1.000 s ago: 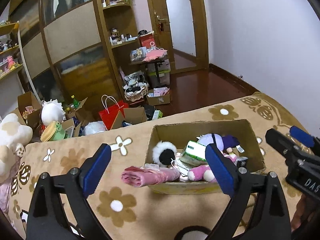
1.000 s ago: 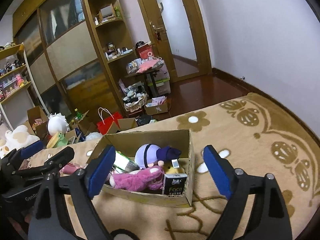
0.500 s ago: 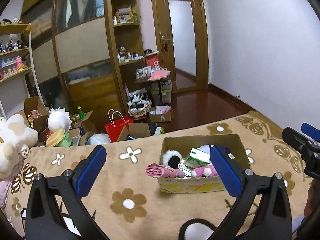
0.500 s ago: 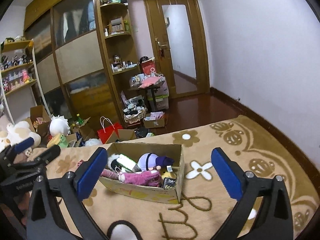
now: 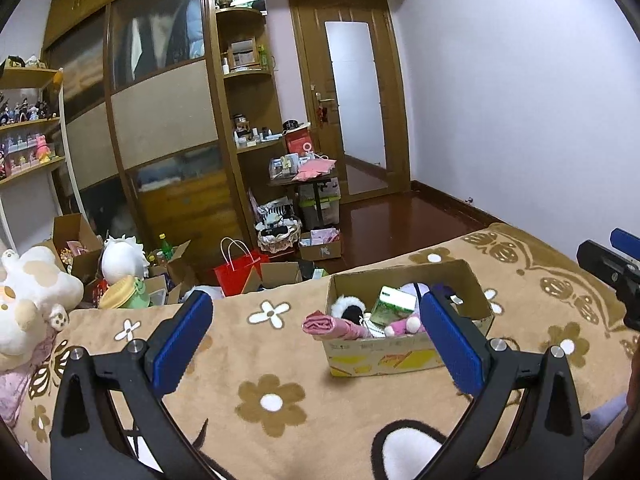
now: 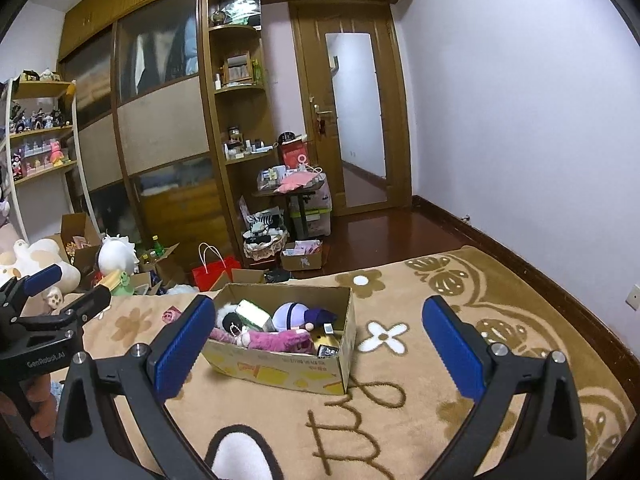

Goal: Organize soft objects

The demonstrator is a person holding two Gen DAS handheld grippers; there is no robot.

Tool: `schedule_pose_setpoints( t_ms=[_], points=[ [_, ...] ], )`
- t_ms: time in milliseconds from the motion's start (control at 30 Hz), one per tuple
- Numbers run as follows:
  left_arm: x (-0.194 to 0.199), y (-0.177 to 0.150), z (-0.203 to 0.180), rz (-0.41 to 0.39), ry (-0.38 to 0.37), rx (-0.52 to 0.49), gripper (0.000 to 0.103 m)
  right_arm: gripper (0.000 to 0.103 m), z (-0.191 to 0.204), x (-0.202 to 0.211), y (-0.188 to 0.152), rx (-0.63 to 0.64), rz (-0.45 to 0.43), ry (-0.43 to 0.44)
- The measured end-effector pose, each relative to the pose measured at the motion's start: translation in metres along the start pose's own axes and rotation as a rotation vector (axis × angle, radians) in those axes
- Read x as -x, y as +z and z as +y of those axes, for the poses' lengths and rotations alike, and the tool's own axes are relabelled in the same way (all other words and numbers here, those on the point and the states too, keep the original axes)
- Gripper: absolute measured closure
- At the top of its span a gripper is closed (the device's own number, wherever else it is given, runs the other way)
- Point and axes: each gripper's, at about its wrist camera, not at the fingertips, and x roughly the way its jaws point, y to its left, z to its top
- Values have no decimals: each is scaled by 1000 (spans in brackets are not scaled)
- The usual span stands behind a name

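Holding: neither claw has anything; both stand spread to their widest with bare blue pads.
Left claw (image 5: 316, 340): hovers above the tan flowered blanket (image 5: 264, 364), short of the cardboard box (image 5: 380, 356); the box's near left corner shows between its pads, untouched.
Right claw (image 6: 318, 344): hovers above the same blanket, the box in the gap between its pads, well clear of both.
Each claw in the other's view: the right claw's tip pokes in at the right edge of the left view; the left claw shows at the left edge of the right view, a hand (image 6: 38, 404) under it.
Cardboard box: open-topped, resting on the blanket near the bed's far edge, yellow print on its near wall.
Soft objects in box: a rolled pink cloth (image 5: 332, 326) hangs over the left front rim; a black-and-white fluffy toy (image 5: 348, 310) behind it; a pink plush (image 6: 276, 340) lies along the front; a purple-capped plush (image 6: 298, 314) sits toward the back.
Other box contents: a green-and-white packet (image 5: 394, 300) stands tilted in the middle; a small dark box (image 6: 328, 350) sits at the right front corner.
Beyond the bed: a cream plush (image 5: 28, 300) at the left edge, a red paper bag (image 5: 236, 272) on the floor among open cartons, a wooden wardrobe (image 5: 160, 120) and a door (image 5: 352, 100).
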Motion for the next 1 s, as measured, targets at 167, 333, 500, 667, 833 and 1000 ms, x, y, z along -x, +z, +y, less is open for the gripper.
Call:
schedule_pose_setpoints(
  t_ms=[167, 333, 500, 667, 833, 1000],
  points=[
    [4, -11, 0, -14, 12, 4, 1, 0, 0, 1, -7, 8, 6, 3],
    [0, -16, -1, -3, 11, -1, 1, 0, 3, -4, -17, 19, 32, 1],
    [-10, -20, -1, 24, 9, -10, 1, 0, 6, -9, -23, 20, 54, 8],
    [-16, -21, 0, 36, 8, -8, 1, 0, 6, -11, -25, 23, 57, 6],
    [-17, -21, 0, 37, 11, -11, 1, 0, 6, -12, -25, 25, 54, 4],
    [-17, -23, 0, 36, 16, -24, 1, 0, 6, -13, -25, 25, 57, 2]
  ],
)
